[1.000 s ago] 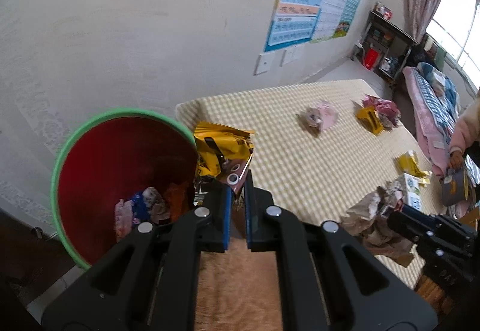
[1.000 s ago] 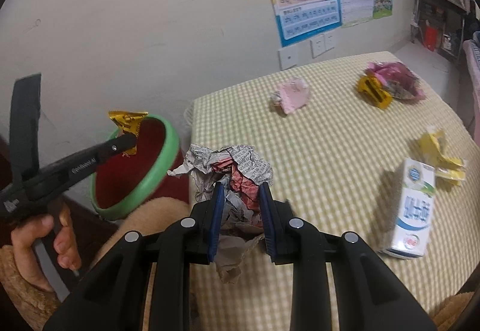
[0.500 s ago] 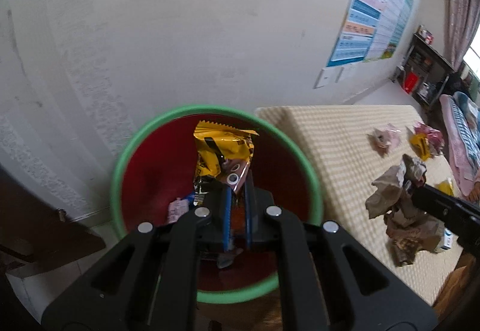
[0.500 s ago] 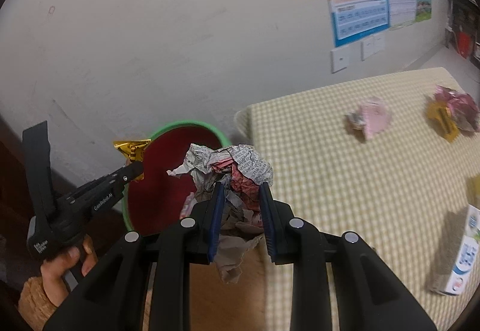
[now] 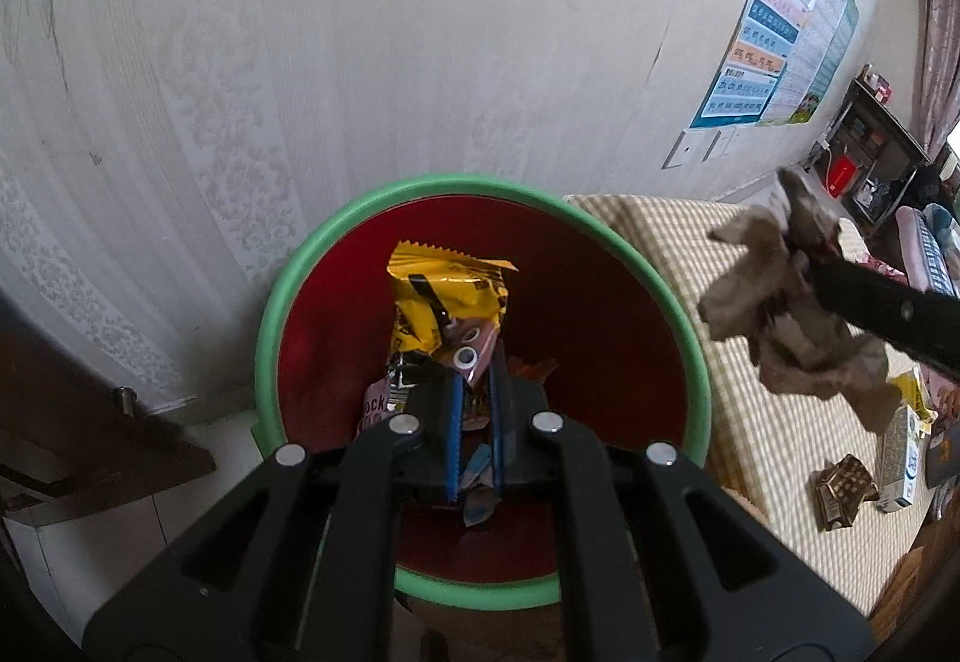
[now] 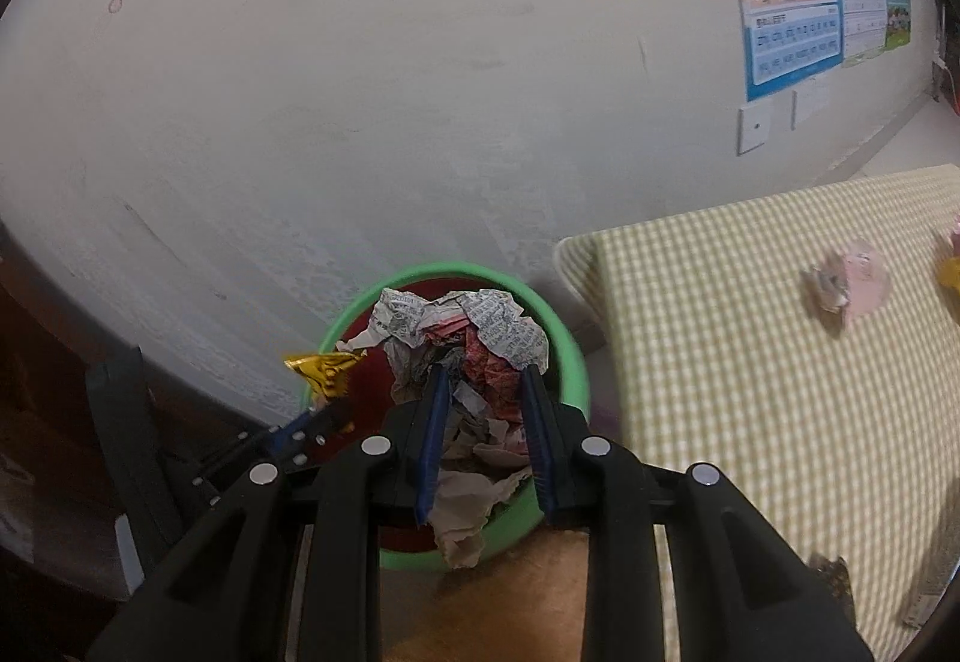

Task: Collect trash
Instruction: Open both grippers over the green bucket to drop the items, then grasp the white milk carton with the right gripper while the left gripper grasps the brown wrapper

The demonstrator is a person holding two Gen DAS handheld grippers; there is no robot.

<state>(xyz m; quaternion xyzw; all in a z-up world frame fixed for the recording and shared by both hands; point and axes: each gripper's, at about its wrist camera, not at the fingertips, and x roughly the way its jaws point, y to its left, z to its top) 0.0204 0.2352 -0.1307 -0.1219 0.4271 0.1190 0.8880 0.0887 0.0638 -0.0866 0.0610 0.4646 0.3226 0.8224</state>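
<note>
A red bin with a green rim (image 5: pixel 312 266) stands on the floor between the wall and the table; it also shows in the right wrist view (image 6: pixel 570 356). My left gripper (image 5: pixel 474 386) is shut on a yellow snack wrapper (image 5: pixel 447 296) and holds it over the bin's mouth. My right gripper (image 6: pixel 485 386) is shut on a crumpled newspaper wad (image 6: pixel 474 326), also above the bin. The wad shows in the left wrist view (image 5: pixel 780 302) near the bin's right rim. Some wrappers lie at the bin's bottom.
A table with a yellow checked cloth (image 6: pixel 750 350) is right of the bin, with a pink crumpled wrapper (image 6: pixel 852 284) on it. A milk carton (image 5: pixel 897 452) and a brown wrapper (image 5: pixel 843 488) lie near its front. Dark wooden furniture (image 5: pixel 90 422) is left of the bin.
Both grippers swung left from the table to the bin. The yellow wrapper now hangs over the bin's middle, and the newspaper wad has come over the bin from the right.
</note>
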